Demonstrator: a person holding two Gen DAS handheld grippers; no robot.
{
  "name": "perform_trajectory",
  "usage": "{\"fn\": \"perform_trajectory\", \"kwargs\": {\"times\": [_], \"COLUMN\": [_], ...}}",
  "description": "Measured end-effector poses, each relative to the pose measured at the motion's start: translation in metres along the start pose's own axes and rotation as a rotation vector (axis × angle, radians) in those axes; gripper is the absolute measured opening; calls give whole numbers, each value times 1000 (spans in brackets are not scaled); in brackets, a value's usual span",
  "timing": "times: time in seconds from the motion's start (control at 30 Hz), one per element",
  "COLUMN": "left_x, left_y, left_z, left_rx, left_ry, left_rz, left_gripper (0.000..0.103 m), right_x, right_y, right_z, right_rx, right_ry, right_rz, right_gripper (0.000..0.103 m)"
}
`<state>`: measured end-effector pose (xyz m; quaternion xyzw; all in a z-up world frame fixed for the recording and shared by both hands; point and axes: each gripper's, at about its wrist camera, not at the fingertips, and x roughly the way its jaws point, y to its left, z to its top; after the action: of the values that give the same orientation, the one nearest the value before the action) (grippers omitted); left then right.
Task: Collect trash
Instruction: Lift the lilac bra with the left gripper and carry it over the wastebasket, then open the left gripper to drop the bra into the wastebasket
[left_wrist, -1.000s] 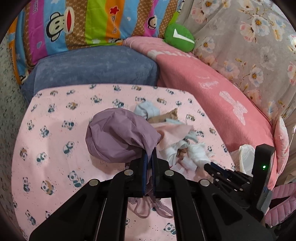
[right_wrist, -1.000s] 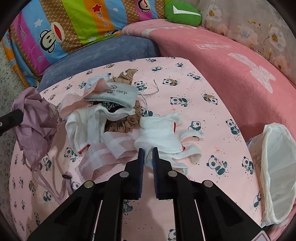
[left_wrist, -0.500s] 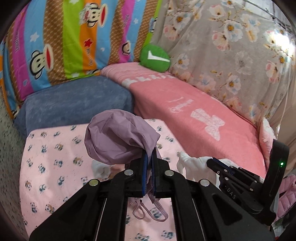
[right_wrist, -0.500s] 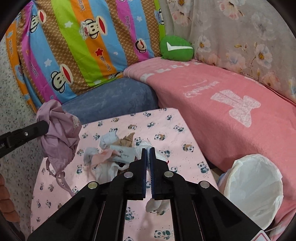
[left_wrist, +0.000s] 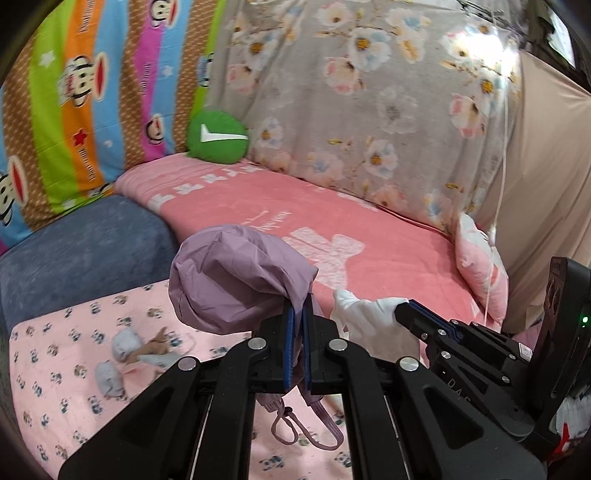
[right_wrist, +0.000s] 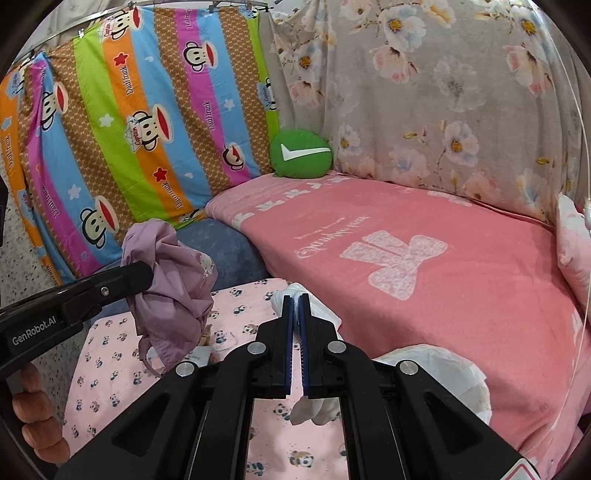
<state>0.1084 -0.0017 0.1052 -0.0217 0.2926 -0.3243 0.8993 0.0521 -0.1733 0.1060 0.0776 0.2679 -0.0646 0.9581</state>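
Observation:
My left gripper (left_wrist: 298, 314) is shut on a bunched purple cloth (left_wrist: 236, 280) with thin straps dangling under the jaws, held up over the panda-print sheet (left_wrist: 48, 369). In the right wrist view that left gripper (right_wrist: 144, 273) comes in from the left with the purple cloth (right_wrist: 177, 295) hanging from it. My right gripper (right_wrist: 295, 299) is shut on a white cloth (right_wrist: 319, 314), whose end hangs below the fingers. The left wrist view shows the right gripper (left_wrist: 402, 314) and its white cloth (left_wrist: 365, 317) close on the right. Small cloth scraps (left_wrist: 140, 350) lie on the sheet below.
A bin lined with a white bag (right_wrist: 443, 369) stands to the lower right, against the pink-covered sofa (right_wrist: 406, 240). A blue cushion (left_wrist: 81, 251), a green round pillow (right_wrist: 300, 155) and hanging patterned sheets close off the back. A person's fingers (right_wrist: 33, 406) grip the left handle.
Both grippers have risen from the panda sheet, each carrying its cloth. The right gripper shut on the white cloth and lifted it off the pile, which now lies far below.

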Motion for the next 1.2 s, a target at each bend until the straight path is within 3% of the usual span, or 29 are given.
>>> {"fn": "perform_trajectory", "kwargs": {"times": [0.23,0.57,1.03,1.13,1.2], "left_x": [31,76,125,132,135], "left_y": [-49,-95,-122,-121,-120], "left_z": [-1,-23,-51,-54,-55], "left_rx": [55,119,156,148,137], "left_ry": [40,133,261,288,302], "left_rz": [-83,-174,-200,-204,-206], "left_gripper": [4,4,5,10,29], "right_x": [-17,-9,12,14,15], "right_y": [-59,-127,-168,-171,-172], "right_z": [-6,-41,-73,-75,-76], "right_rx": [57,143,218,227,234], "right_ry": [-4,70,136,133,133], "right_rz": [-79,-160,-194,-201,-201], "right_gripper": [5,5,6,8,10]}}
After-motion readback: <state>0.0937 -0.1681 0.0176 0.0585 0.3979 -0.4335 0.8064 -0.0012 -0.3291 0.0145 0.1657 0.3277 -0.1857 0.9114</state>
